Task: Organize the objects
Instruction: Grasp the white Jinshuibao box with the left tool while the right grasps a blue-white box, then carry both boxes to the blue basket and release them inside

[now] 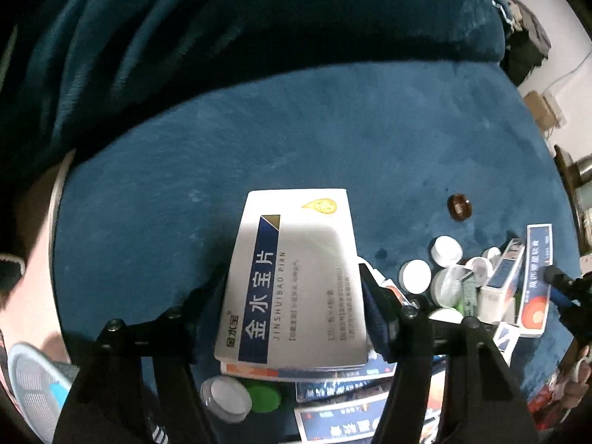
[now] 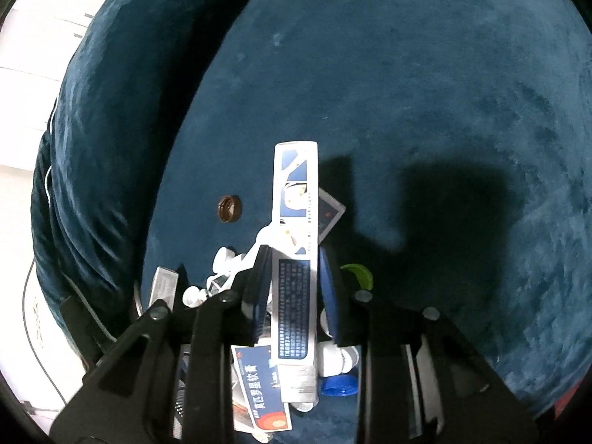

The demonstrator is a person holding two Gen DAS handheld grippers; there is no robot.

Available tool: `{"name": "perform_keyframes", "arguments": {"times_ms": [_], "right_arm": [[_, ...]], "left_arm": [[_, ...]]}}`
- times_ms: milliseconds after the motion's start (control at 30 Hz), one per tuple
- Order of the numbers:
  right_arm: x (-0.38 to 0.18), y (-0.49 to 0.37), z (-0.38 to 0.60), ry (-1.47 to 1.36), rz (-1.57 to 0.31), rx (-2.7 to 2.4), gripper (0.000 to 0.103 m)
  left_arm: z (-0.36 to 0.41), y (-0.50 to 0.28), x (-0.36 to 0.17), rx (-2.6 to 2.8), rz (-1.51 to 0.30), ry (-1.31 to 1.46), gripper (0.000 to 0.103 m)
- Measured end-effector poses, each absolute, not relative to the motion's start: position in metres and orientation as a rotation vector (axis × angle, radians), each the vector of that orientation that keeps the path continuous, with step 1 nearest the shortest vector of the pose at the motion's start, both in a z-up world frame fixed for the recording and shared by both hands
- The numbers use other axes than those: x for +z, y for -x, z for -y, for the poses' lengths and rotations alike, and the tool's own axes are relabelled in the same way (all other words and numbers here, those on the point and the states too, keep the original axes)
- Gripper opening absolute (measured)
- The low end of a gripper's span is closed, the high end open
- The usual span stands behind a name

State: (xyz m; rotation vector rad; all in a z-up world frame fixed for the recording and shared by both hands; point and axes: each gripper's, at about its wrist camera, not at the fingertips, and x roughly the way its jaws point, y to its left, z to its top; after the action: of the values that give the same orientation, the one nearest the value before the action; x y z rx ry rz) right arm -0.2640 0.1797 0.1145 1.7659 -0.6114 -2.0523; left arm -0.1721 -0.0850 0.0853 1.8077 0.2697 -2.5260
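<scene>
Because both hands already straddle their own boxes, the coming move turns on how each box lies between its pads. The left claw [image 1: 292, 296] is half open around the white box [image 1: 292, 277], the one printed JINSHUIBAO PIAN, which lies flat on top of other boxes on the blue cushion [image 1: 333, 129]. Its long axis runs straight away from the camera, along the fingers, so the pads meet its two long sides; the right-hand pad looks to touch the edge, while the other side is too shadowed to tell, so it may not yet be gripped. The right claw [image 2: 296, 288] is narrow and clamped on the slim blue-and-white box [image 2: 296, 229], which stands on edge with its long axis also pointing forward, its far end jutting well beyond the fingertips, apparently clear of the jumble of white caps and cartons beneath. A brown ring [image 2: 229, 209] lies apart on the cushion to the left.
</scene>
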Motion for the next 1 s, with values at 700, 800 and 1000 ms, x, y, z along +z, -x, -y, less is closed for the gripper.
{"name": "perform_keyframes", "arguments": {"times_ms": [700, 800, 1000], "right_arm": [[0.161, 0.197, -0.083, -1.581, 0.428, -1.828, 0.026], [0.169, 0.173, -0.053, -1.551, 0.372, -1.766, 0.026], [0.179, 0.119, 0.007, -1.494, 0.225, -1.612, 0.026]], "left_arm": [[0.145, 0.039, 0.183, -2.554, -0.414, -1.435, 0.067], [0.168, 0.012, 0.189, -2.513, -0.439, -1.393, 0.067], [0.220, -0.047, 0.199, -2.412, -0.478, -1.324, 0.067]]}}
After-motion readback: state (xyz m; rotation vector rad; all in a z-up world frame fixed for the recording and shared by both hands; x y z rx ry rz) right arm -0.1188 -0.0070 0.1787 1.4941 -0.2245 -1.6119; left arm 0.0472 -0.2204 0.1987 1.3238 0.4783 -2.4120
